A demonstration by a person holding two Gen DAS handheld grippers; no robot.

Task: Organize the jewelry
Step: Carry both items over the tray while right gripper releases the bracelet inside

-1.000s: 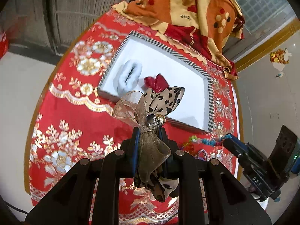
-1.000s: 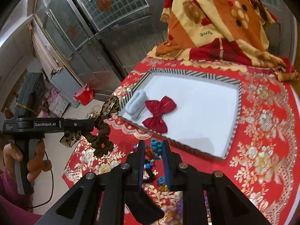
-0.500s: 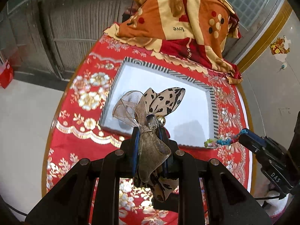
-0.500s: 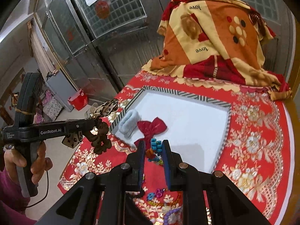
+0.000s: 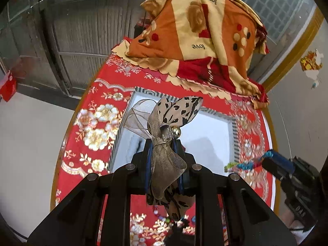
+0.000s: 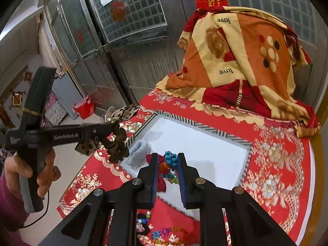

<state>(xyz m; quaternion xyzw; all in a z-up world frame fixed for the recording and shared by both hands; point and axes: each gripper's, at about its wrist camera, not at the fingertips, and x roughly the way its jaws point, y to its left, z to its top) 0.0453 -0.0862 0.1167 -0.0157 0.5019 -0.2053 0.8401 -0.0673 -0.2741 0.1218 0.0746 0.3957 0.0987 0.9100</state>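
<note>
My left gripper [image 5: 163, 143] is shut on a leopard-print bow with sheer ribbon and a small gold bell [image 5: 174, 114], held above the near left part of the white tray [image 5: 213, 135]. It also shows in the right wrist view [image 6: 114, 137]. My right gripper [image 6: 167, 160] is shut on a blue beaded bracelet [image 6: 170, 158], held above the tray [image 6: 196, 141]; in the left wrist view the bracelet [image 5: 246, 165] hangs at the tray's right edge. A pale blue scrunchie [image 6: 138, 151] lies in the tray; a red bow [image 6: 162, 182] shows partly behind my right fingers.
The tray sits on a round table with a red floral cloth [image 6: 272, 174]. A folded orange and red blanket [image 6: 242, 65] lies at the table's far side. Loose coloured beads and bracelets [image 6: 162, 232] lie on the cloth near the front edge.
Both grippers have risen and moved toward the tray with their items. The bracelet has been lifted off the cloth and now hangs over the tray.
</note>
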